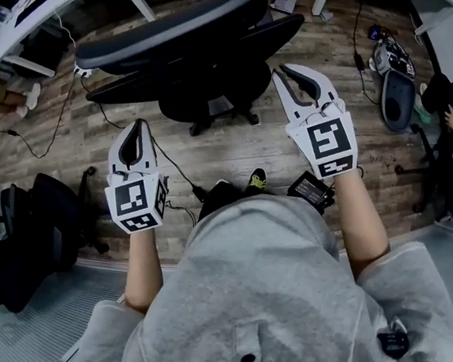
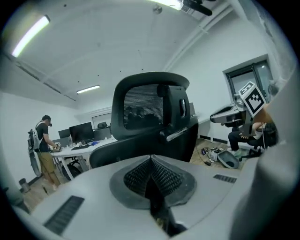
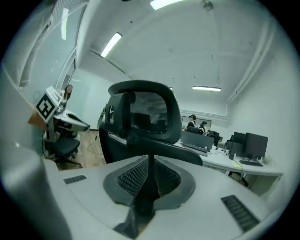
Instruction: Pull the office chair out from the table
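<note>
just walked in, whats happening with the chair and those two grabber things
A person holds a two-jaw gripper in each hand and faces a black office chair standing on the wood floor. The left gripper and the right gripper both have their jaws together with nothing between them. Neither one touches the chair, which stands just ahead of them.

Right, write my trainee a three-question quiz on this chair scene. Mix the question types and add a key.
1. True or false: the left claw is shut with nothing in it.
2. How does the right claw stand to the chair? A: gripping its back. B: shut, clear of it. C: open around its arm.
3. Fill in: the floor looks like ___ planks.

Key: 1 true; 2 B; 3 wood.
</note>
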`<state>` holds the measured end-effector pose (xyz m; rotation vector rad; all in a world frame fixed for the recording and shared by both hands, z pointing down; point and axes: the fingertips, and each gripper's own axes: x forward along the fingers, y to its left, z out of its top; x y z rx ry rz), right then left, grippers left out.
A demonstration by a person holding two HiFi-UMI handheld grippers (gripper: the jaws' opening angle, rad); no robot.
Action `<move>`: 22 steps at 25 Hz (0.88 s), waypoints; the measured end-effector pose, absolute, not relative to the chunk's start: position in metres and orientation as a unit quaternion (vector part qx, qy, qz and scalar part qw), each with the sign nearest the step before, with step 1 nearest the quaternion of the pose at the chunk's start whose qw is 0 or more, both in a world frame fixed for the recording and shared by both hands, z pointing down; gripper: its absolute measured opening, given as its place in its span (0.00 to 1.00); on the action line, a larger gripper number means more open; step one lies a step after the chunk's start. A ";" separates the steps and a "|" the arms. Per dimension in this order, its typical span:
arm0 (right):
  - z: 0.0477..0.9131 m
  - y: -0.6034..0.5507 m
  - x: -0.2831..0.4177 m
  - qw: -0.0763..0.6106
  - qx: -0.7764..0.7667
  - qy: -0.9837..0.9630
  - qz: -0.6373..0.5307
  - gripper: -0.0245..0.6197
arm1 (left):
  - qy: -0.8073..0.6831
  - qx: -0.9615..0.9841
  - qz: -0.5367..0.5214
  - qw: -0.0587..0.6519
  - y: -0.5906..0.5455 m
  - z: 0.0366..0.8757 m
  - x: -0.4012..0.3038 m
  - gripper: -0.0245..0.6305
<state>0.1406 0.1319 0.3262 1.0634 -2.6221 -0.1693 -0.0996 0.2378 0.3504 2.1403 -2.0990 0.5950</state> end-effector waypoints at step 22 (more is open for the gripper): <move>0.290 0.183 0.103 0.090 0.412 -0.907 -0.010 0.12 | -0.658 0.739 0.140 0.034 0.242 0.314 -0.101 0.06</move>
